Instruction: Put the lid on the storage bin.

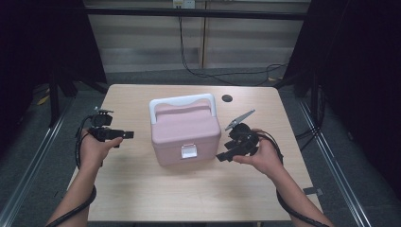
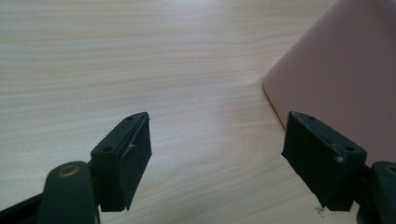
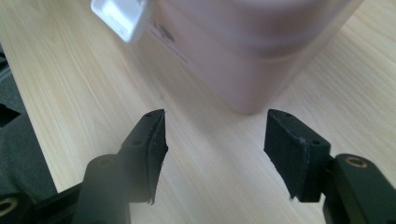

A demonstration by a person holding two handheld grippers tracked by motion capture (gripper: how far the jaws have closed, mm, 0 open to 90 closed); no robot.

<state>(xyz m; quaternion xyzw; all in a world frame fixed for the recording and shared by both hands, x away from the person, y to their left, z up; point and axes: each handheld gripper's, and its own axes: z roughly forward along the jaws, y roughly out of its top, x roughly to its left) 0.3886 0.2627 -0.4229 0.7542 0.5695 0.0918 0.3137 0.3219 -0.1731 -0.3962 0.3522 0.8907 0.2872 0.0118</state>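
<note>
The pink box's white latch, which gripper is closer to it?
Right. The right gripper sits just beside the white latch at the pink box's front corner; the left gripper is farther off, left of the box.

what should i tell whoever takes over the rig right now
Left gripper: open, nothing between the jaws, over bare table left of the pink lidded box.
Right gripper: open, empty, near the box's front right corner, not touching it.
The box stands mid wooden table, lid down, white handle tilted toward the back, white front latch apparently down.
Done: nothing visibly changed on the box.
Left: probably release the latch and lift the lid.
</note>
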